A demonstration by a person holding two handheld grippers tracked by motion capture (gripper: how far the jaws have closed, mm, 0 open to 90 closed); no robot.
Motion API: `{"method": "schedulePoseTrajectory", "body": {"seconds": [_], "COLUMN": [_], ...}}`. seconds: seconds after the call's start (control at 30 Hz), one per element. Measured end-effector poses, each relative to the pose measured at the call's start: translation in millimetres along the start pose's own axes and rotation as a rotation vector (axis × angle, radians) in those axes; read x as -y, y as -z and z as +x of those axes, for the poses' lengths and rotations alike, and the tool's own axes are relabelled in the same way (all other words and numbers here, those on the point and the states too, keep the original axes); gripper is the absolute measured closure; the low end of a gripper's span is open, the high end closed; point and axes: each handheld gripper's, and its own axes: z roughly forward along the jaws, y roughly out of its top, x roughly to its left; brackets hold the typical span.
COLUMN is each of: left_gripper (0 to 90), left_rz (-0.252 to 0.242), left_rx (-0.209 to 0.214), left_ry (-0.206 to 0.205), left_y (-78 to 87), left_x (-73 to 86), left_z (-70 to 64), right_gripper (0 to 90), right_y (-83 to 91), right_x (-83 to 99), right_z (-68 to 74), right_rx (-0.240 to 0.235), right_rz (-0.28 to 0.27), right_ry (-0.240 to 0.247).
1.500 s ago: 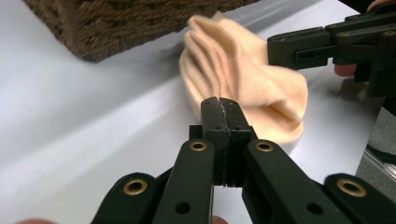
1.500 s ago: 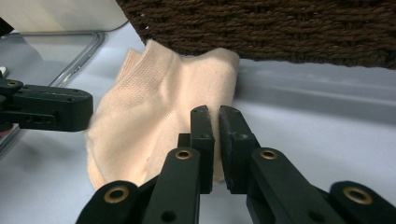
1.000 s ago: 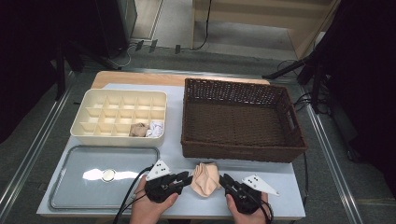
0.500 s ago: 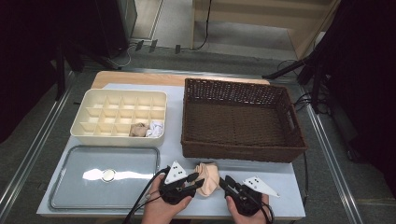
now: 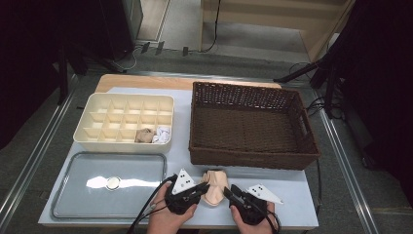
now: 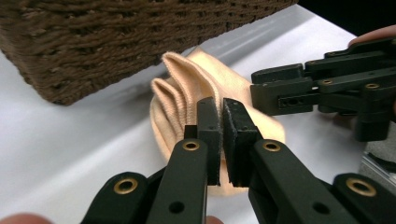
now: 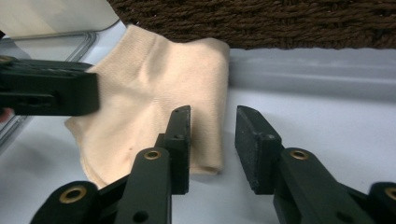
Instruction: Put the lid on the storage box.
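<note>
On the surface (image 5: 292,187) by the basket (image 5: 251,124) — my left claw (image 6: 220,122) pinches the folded sock (image 5: 214,186), my right claw (image 7: 212,135) spread beside its edge.

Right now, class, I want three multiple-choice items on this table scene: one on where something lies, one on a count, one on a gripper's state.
1. Where does the peach sock lie?
A. in the wicker basket
B. on the table in front of the wicker basket
C. on the metal tray

2. How many compartments of the cream divider box hold something?
A. none
B. two
C. six

3. How do the right gripper jaws stand?
A. apart
B. clamped on a spoon
C. pressed together

Answers: 1 B, the sock rests on the white tabletop; 2 B, two neighbouring front cells are filled; 3 A, a gap shows between them.
</note>
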Motion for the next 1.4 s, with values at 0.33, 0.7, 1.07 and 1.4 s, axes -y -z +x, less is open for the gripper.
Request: {"method": "schedulePoseTrajectory", "body": {"seconds": [0.33,0.7,1.07,1.4], "left_gripper": [86.7,80.5,82.5,90.0], "left_rz": [0.043,0.024,-0.018,0.075], "left_rx": [-0.018,0.026,0.071,0.023], "left_ry": [0.040,0.085,0.069,0.118], "left_y": [-6.8,-1.3,-1.7,-35.5], "left_x": [10.4,6.5,-7.2,1.0], "left_z": [11.0,5.3,-9.9,-4.4], "right_gripper": [63.0,85.2,85.0,85.9], "right_y": [-1.7,8.6,13.0,19.8], "right_x": [2.8,-5.3,-10.4,-14.1], "right_z": [5.3,-2.2,-0.1,9.7], "right_rx": [-0.006,-0.060,-0.047,-0.100], "right_rz": [0.007,0.061,0.048,0.012], "right_ry": [-0.023,-0.075,-0.024,0.021]}}
